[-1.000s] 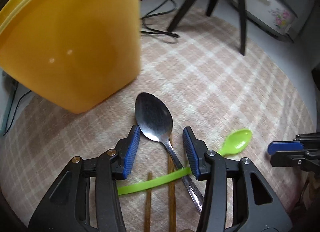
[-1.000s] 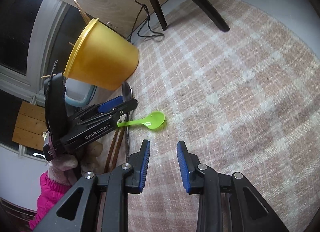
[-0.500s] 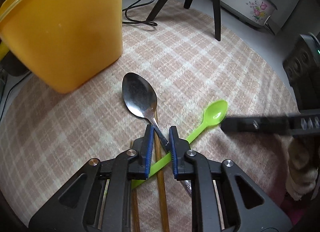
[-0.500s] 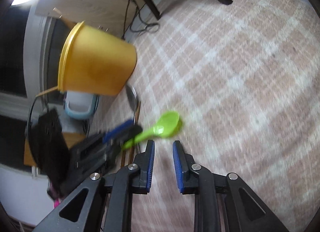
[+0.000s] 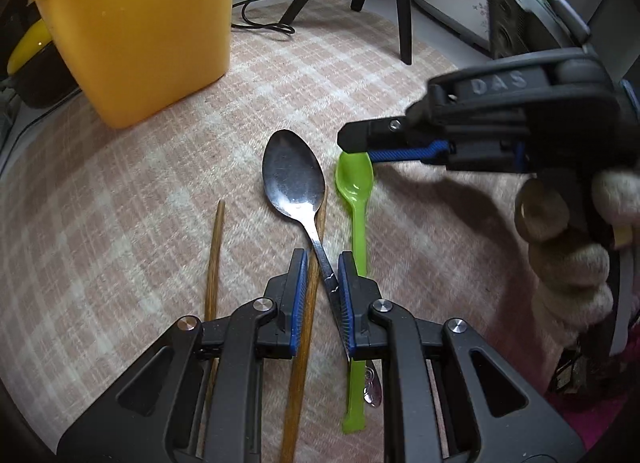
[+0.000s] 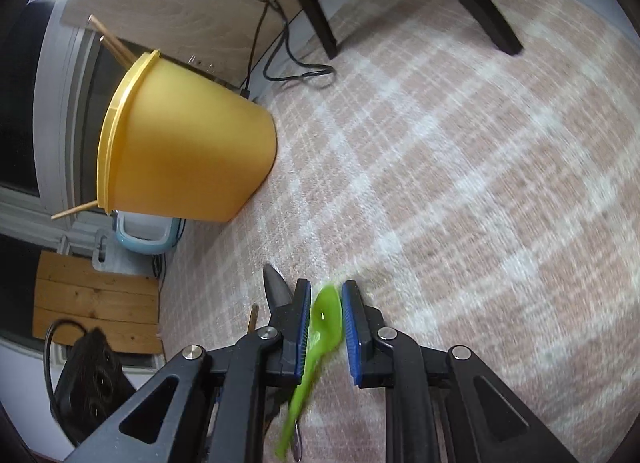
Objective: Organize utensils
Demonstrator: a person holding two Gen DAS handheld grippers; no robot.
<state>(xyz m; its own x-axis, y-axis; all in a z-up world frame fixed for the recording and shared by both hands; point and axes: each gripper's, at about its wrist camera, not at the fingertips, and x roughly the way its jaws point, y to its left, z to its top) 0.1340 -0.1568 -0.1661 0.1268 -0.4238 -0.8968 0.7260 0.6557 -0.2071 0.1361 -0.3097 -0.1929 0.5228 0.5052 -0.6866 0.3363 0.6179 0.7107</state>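
Two grippers are at work: the left gripper [image 5: 323, 295] pinches the metal spoon [image 5: 294, 179] by its handle, and the right gripper [image 6: 326, 319], jaws nearly together, flanks the green plastic spoon [image 6: 326, 321] bowl; blur hides any contact. Both spoons lie mid-rug [image 5: 120, 199], near the yellow container [image 5: 140, 23] at its far edge. Picking up is seemingly under way; next, lift and drop them in. Chopsticks [image 5: 214, 259] are partly hidden.

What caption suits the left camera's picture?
Left gripper closed around metal spoon; right gripper over green spoon, near yellow tub.
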